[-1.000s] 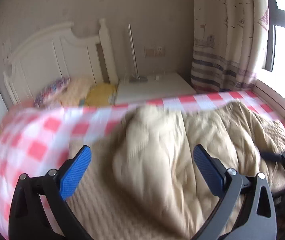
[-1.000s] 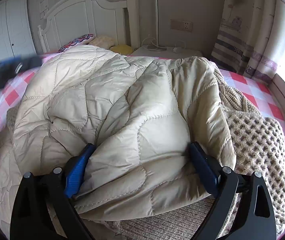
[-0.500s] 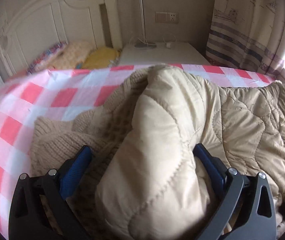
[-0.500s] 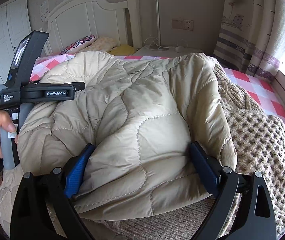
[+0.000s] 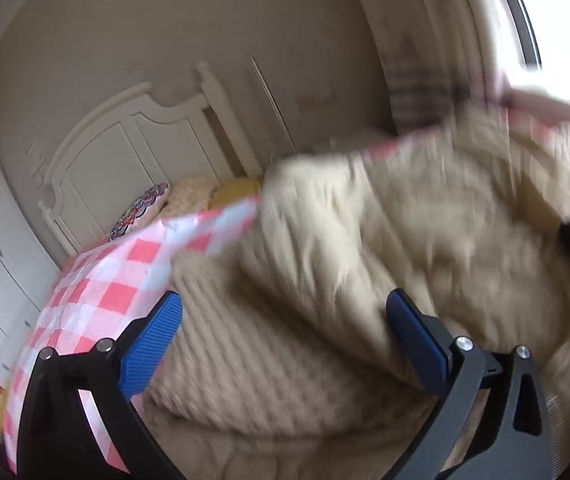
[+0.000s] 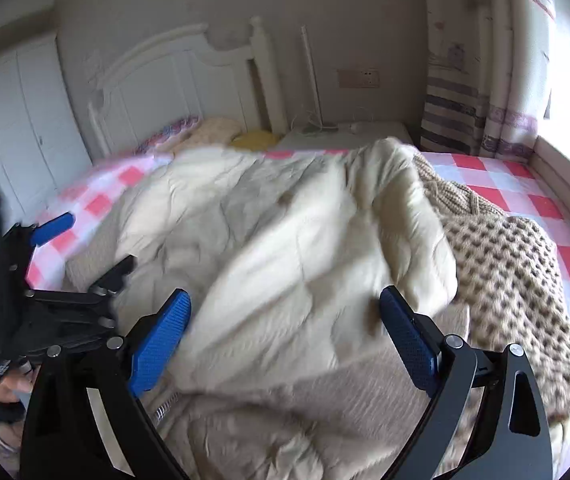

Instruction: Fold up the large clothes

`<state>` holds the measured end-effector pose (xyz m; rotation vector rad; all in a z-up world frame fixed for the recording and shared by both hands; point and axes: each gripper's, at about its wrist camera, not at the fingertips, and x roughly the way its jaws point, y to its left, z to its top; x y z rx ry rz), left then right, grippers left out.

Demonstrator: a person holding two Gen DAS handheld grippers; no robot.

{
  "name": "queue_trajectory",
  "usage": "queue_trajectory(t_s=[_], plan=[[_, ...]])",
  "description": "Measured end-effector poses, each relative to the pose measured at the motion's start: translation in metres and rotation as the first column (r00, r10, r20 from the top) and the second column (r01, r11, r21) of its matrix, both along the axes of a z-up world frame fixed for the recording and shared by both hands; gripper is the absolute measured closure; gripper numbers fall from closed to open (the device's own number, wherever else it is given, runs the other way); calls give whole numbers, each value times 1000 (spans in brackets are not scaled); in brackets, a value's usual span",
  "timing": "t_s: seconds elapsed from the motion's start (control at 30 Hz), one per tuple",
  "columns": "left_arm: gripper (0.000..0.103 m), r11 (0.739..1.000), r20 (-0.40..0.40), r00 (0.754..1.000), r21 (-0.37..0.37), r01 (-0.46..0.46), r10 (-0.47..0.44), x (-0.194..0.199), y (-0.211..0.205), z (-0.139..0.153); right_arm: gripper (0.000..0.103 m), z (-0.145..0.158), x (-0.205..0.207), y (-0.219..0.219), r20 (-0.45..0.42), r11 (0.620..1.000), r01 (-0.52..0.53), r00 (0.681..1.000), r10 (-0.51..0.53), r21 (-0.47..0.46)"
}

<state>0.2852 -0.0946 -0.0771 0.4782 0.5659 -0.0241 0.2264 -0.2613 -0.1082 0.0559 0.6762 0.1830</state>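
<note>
Quilted coat [image 6: 285,248] heaped mid-frame on checked bed [image 6: 525,208], over knit sweater [image 6: 517,264]. Right tool [image 6: 285,332] fingers apart, empty. Left tool [image 5: 285,336] fingers apart, empty; view blurred.

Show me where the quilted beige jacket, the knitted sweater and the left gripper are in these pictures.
quilted beige jacket [image 6: 285,248], right wrist view, on its puffy top surface.
knitted sweater [image 6: 509,264], right wrist view, on the open-knit part right of the jacket.
left gripper [image 6: 89,242], right wrist view, between its two fingertips.
</note>
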Motion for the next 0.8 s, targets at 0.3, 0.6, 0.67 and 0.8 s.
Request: queue_trajectory(t_s=[0.3,0.6,0.67,0.8], plan=[[2,993,-61,997,-110,-43,37,3,26,8,11,-13,0,-1,-103,998,36,994,-40,-44],[2,980,-91,996,-198,0,-19,-122,118,24,11,13,-134,-39,-82,996,-49,996,43,-74],[2,980,-106,994,-198,-23,2,-149,143,17,11,5,-170,-55,-85,995,-46,996,38,-89],[2,976,-117,990,-196,-99,77,-210,192,-3,11,-27,-257,-87,-121,997,-69,991,64,-37]])
